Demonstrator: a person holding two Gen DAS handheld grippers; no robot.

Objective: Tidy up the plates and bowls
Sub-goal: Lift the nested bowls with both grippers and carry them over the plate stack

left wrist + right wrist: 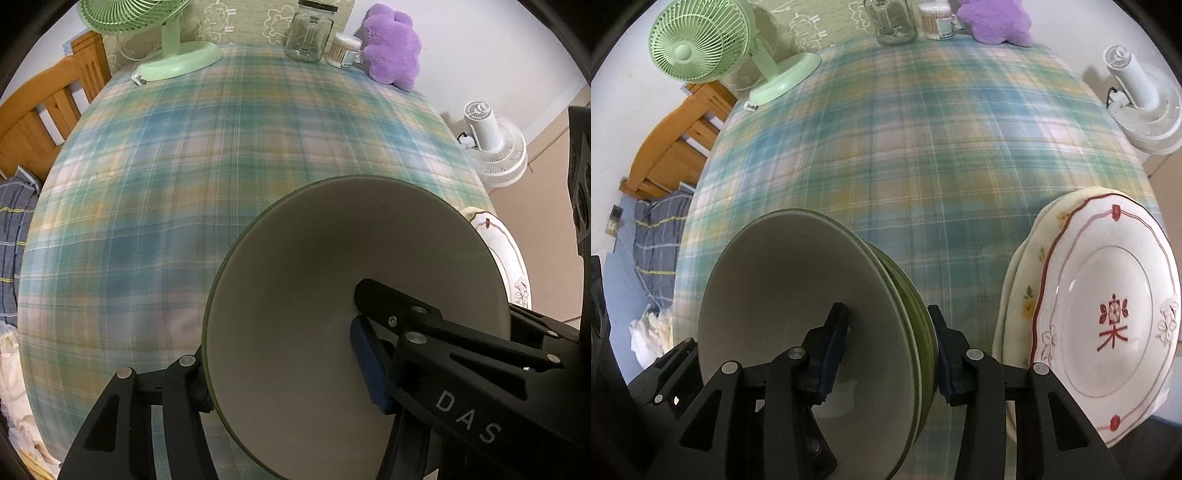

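Observation:
A stack of nested green bowls [798,295] with a pale inside stands on the plaid tablecloth [923,147]. My right gripper [886,314] straddles its right wall, one blue pad [831,354] inside and the other pressed on the outermost bowl. My left gripper [280,343] straddles the left wall of the bowls [332,258]. Its right pad [369,365] lies on the inside, and its left finger [184,373] is outside, partly hidden by the rim. To the right sits a pile of plates [1108,314], a white red-trimmed one on top of a cream flowered one [1030,288].
A green desk fan [694,40], a glass jar [310,33], a cotton swab box [345,50] and a purple plush [395,48] line the far edge. A white fan [1137,96] stands beyond the right edge. A wooden frame [44,107] is at the left.

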